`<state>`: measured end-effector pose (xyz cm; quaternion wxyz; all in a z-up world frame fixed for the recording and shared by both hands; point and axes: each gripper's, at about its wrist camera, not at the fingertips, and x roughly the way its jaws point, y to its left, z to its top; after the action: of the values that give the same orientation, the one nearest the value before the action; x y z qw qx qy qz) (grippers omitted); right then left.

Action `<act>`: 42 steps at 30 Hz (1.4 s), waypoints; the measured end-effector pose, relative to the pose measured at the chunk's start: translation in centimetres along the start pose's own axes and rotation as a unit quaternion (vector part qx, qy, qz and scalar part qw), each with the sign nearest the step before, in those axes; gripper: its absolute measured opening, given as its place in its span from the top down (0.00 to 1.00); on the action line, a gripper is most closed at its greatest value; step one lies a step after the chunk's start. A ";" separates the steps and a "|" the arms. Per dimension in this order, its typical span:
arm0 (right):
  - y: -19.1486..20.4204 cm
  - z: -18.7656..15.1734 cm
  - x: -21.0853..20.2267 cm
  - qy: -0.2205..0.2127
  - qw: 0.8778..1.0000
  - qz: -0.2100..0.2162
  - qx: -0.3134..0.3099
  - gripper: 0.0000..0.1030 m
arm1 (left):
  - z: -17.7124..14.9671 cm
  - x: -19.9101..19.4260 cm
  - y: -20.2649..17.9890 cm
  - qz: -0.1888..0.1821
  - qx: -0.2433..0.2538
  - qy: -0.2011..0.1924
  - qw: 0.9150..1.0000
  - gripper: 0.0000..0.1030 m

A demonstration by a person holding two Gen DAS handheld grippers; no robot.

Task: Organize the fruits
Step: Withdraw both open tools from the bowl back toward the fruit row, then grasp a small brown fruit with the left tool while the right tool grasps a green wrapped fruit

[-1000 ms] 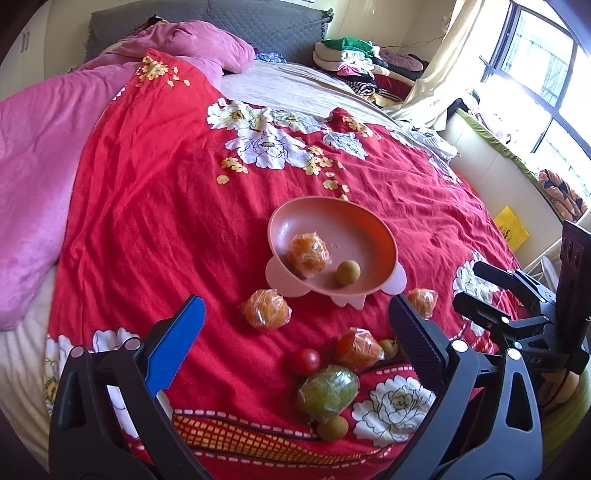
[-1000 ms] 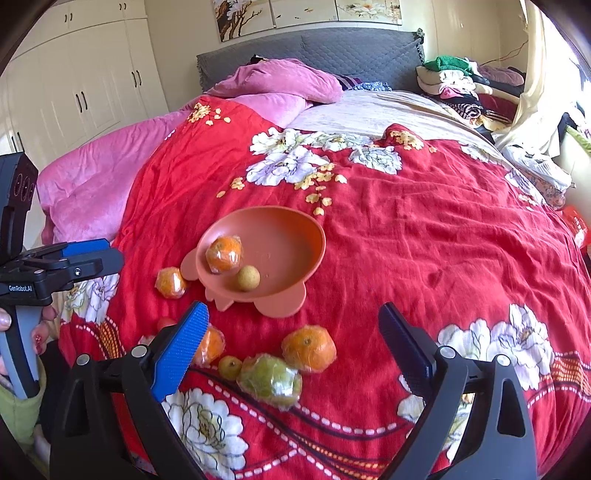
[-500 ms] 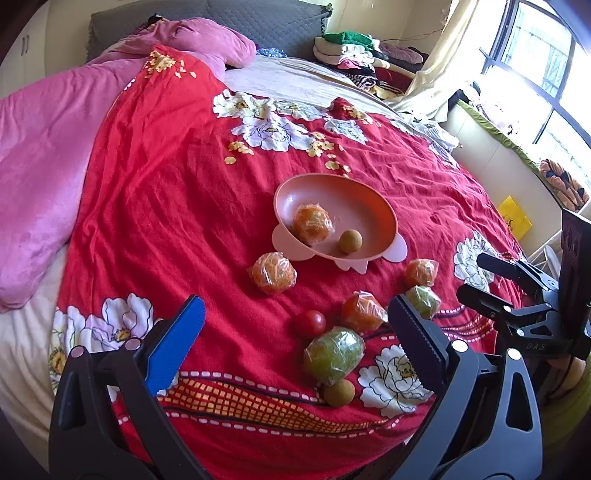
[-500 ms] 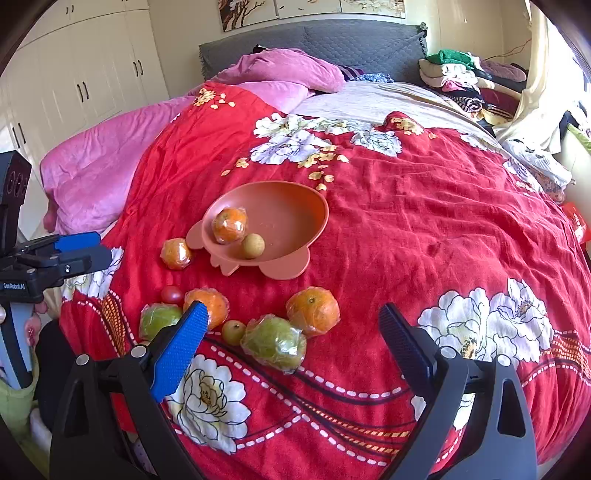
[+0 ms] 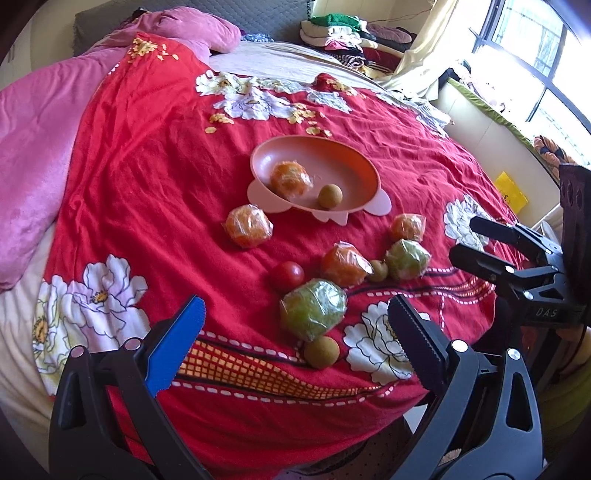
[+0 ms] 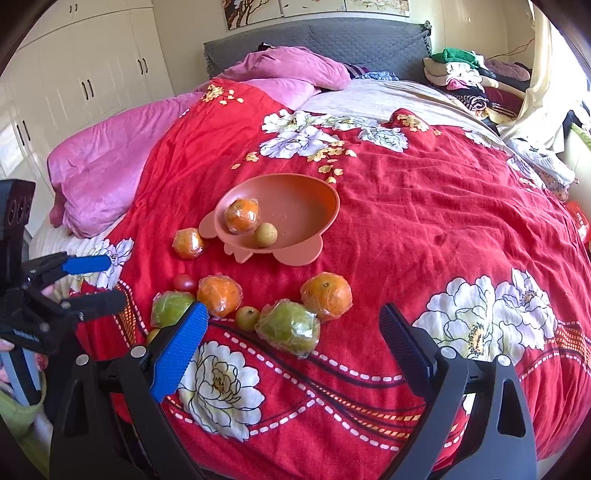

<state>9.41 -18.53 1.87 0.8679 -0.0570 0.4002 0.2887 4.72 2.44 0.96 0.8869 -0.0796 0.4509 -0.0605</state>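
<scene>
A pink bowl (image 5: pixel 354 166) (image 6: pixel 317 199) sits on the red bedspread with a wrapped orange (image 5: pixel 290 178) and a small brown fruit (image 5: pixel 330 196) in it. Loose fruit lies in front of it: wrapped oranges (image 5: pixel 248 226) (image 5: pixel 345 264) (image 6: pixel 326 295), wrapped green fruits (image 5: pixel 313 314) (image 6: pixel 289 328), a tomato (image 5: pixel 287 276), and small brown fruits (image 5: pixel 321 352). My left gripper (image 5: pixel 295 328) is open and empty, above the near green fruit. My right gripper (image 6: pixel 291 332) is open and empty, above the other green fruit.
The bedspread (image 5: pixel 147 166) drops off at the near edge. A pink blanket (image 5: pixel 33 147) lies on the left. Folded clothes (image 5: pixel 340 33) are stacked at the far right by the headboard. A window and a low ledge (image 5: pixel 491 122) are to the right.
Both grippers have pulled back toward the foot of the bed and risen. The bowl and fruit look farther off, and more loose fruit has come into view. Both stay open.
</scene>
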 end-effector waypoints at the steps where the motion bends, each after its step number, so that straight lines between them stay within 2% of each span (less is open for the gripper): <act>1: 0.0 0.0 0.0 0.000 1.000 0.000 0.000 0.09 | -0.3 0.1 -0.3 -0.003 0.004 0.003 1.000 0.09; 13: 0.1 -0.9 -0.5 0.006 1.000 0.002 0.001 0.09 | -2.8 1.3 -1.5 -0.022 0.011 0.036 0.999 0.10; 15: 0.1 -1.1 -0.4 0.008 1.000 0.001 0.003 0.09 | -3.0 1.5 -1.5 -0.025 0.009 0.040 0.999 0.13; 18: 0.2 -1.4 -0.4 0.012 1.000 0.002 0.005 0.09 | -3.4 1.8 -1.7 -0.028 0.012 0.046 0.998 0.24; 20: 0.1 -1.6 -0.3 0.015 1.000 0.001 0.006 0.09 | -3.6 2.1 -1.8 -0.032 0.015 0.049 0.998 0.38; 22: 0.0 -1.7 0.0 0.018 1.000 0.001 0.009 0.09 | -3.6 2.3 -1.9 -0.041 0.019 0.050 0.998 0.47; 24: -0.1 -1.9 0.2 0.021 1.000 0.002 0.012 0.09 | -3.7 2.6 -1.9 -0.045 0.018 0.054 0.997 0.50; 26: -0.2 -2.0 0.5 0.025 1.000 0.002 0.015 0.09 | -3.8 3.1 -1.9 -0.048 0.018 0.060 0.997 0.59; 32: -0.4 -2.3 1.4 0.032 0.999 0.011 0.021 0.10 | -3.9 4.2 -1.7 -0.042 0.016 0.067 0.997 0.68; 34: -0.3 -2.3 1.9 0.036 0.999 0.014 0.020 0.19 | -4.0 4.4 -1.6 -0.040 0.018 0.069 0.997 0.72; 38: -0.4 -2.3 2.9 0.045 0.998 0.019 0.026 0.27 | -4.0 4.9 -1.3 -0.040 0.014 0.072 0.997 0.73; 42: -0.8 -2.3 3.9 0.057 0.997 0.029 0.035 0.47 | -4.0 5.1 -1.2 -0.040 0.017 0.072 0.996 0.74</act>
<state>10.28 -18.14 -2.65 0.8365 -0.0311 0.4600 0.2962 4.40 -0.03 -5.20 0.8500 -0.0782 0.5093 -0.1092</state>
